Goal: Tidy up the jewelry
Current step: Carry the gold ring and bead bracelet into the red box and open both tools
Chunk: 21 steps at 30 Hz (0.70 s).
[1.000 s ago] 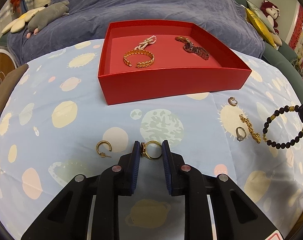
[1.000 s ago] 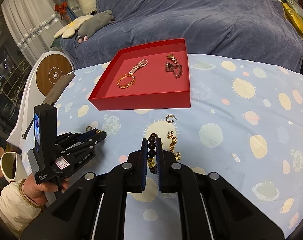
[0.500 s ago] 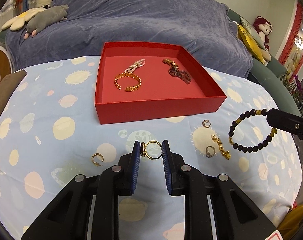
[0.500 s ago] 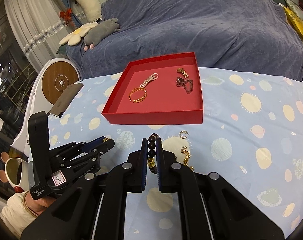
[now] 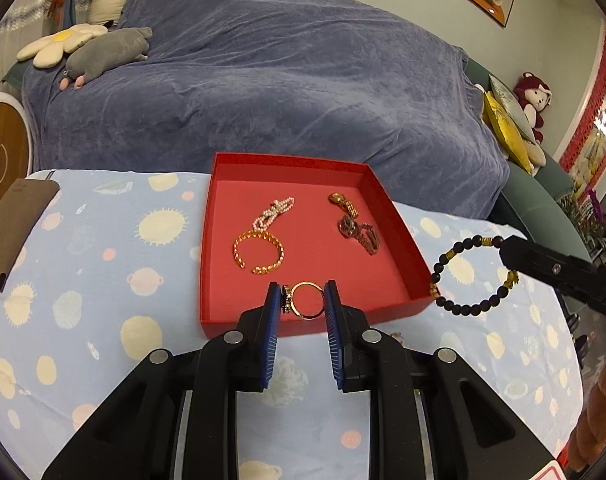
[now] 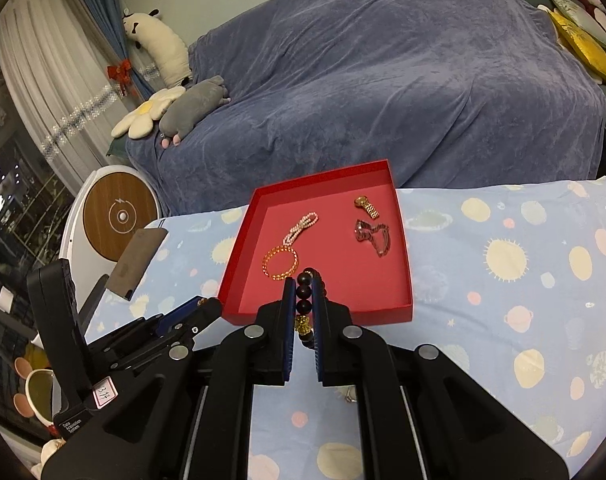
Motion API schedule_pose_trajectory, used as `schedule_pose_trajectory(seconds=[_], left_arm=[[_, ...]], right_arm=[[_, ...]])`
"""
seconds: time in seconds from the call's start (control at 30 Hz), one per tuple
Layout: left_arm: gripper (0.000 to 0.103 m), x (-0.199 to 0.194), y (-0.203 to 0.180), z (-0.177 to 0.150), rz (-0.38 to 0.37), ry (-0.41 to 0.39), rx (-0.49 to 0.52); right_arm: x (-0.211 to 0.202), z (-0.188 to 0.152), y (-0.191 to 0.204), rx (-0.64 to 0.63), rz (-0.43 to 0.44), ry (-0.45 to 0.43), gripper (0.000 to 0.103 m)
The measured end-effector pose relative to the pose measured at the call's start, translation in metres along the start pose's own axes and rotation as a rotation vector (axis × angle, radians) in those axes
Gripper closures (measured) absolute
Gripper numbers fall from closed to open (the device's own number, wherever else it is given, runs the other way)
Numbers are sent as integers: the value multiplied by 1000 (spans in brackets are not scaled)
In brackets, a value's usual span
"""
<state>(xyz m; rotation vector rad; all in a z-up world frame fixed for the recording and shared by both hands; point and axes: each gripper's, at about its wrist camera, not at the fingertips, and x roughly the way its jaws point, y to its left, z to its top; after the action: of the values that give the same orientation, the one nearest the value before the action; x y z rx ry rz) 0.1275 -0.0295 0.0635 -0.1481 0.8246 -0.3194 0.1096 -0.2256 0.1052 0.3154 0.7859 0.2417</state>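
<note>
My left gripper (image 5: 303, 300) is shut on a gold ring (image 5: 306, 300) and holds it over the near edge of the red tray (image 5: 315, 326). My right gripper (image 6: 303, 296) is shut on a black bead bracelet (image 6: 304, 304) above the tray's (image 6: 327, 314) near edge; the bracelet also shows in the left wrist view (image 5: 469, 276), hanging beside the tray's right wall. In the tray lie a gold chain bangle (image 5: 259, 252), a pearl bracelet (image 5: 273, 212), a gold watch piece (image 5: 343, 202) and a dark red bracelet (image 5: 361, 234).
The tray stands on a table with a blue planet-print cloth (image 5: 103, 280). A brown phone or card (image 5: 11, 228) lies at the table's left edge. A blue-covered sofa (image 5: 263, 80) with plush toys stands behind. A small piece of jewelry (image 6: 349, 396) lies under my right gripper.
Both grippers have risen and moved forward to the red tray, carrying the ring and the bead bracelet. The loose pieces on the cloth have dropped out of the left view.
</note>
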Motion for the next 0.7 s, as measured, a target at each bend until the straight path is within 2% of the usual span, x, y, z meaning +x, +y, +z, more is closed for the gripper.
schedule_pose_trajectory(seconds=[0.1,0.23,0.5,0.7], left_arm=[[84,9,1,16,-25,-2,-20],[84,28,-2,26,3,1,23],[84,87,7,25,-16,97,16],[84,119,6,23,-4,138,33]], right_arm=[[12,10,2,-1,-6,-11,96],[36,16,-4,14,9,10,96],[101,19,-8,-34,-52,95,96],[136,14,-31,-14,-108,141,96]])
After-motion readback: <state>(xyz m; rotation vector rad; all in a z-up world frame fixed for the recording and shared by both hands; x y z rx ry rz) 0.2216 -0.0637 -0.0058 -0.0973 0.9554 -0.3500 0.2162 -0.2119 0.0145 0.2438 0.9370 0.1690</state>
